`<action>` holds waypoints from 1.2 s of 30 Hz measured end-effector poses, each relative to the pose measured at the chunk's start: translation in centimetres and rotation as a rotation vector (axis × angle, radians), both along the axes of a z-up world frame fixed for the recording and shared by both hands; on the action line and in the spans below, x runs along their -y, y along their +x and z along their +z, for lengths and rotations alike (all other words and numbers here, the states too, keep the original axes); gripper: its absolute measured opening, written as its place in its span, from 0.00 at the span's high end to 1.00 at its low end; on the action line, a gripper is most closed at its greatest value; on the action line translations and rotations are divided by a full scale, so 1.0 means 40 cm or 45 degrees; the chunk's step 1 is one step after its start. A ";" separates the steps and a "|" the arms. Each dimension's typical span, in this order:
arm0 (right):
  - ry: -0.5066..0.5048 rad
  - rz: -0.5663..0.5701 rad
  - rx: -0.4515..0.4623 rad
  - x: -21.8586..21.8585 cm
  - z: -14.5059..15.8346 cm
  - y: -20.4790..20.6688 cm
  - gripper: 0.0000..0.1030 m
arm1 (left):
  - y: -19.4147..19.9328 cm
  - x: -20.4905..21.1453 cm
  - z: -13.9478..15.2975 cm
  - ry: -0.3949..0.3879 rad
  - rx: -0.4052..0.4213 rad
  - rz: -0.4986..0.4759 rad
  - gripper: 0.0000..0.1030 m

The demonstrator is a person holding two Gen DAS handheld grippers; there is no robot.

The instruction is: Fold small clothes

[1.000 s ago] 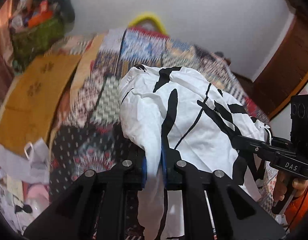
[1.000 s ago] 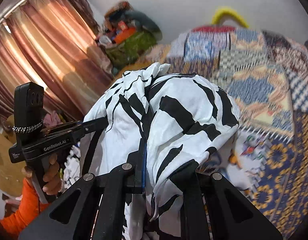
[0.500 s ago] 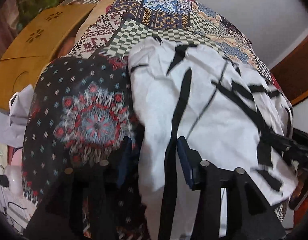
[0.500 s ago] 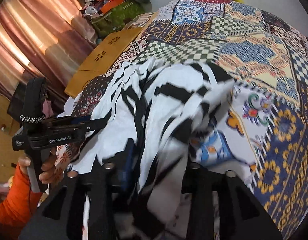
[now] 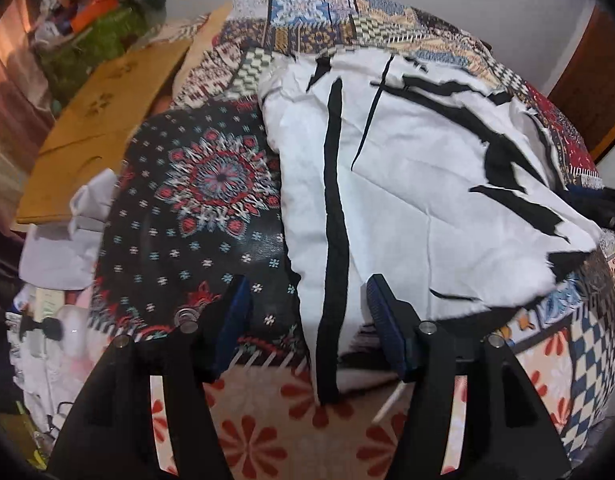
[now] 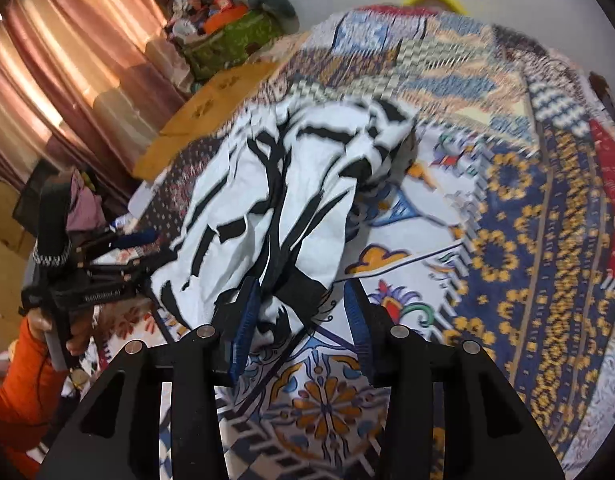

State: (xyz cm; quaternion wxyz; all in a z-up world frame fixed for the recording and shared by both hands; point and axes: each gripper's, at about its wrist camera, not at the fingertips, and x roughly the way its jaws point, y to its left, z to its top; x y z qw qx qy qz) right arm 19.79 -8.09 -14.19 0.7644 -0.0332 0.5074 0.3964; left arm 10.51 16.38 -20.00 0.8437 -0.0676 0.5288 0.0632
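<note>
Now that both claws, left gripper (image 5: pixel 307 316) and right gripper (image 6: pixel 301 312), are opening and letting go, the shirt (image 5: pixel 407 184) lies on the blanket (image 5: pixel 211 184), ready for folding.

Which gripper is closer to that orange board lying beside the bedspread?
Left. The left gripper is opening over the garment's edge on the side toward the orange board; the right gripper, also opening, is at the garment's opposite edge.

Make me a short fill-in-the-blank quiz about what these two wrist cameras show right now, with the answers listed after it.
1. The white garment is printed with ____ stripes.
2. The garment lies on a patterned ____.
3. Both the left gripper and the right gripper have ____ pads, and their jaws are opening.
4. The sleeve beside the left gripper is ____.

Missing words: black; bedspread; blue; orange
</note>
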 end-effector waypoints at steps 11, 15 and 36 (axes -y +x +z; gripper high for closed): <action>0.261 -0.003 0.440 0.026 0.301 -0.125 0.62 | -0.096 0.054 0.361 0.090 0.504 0.067 0.42; 0.368 -0.008 0.574 0.029 0.385 -0.196 0.62 | -0.157 0.104 0.475 0.125 0.698 0.049 0.42; 0.380 -0.205 0.922 0.060 0.446 -0.416 0.00 | -0.395 0.230 0.571 0.233 1.026 0.051 0.02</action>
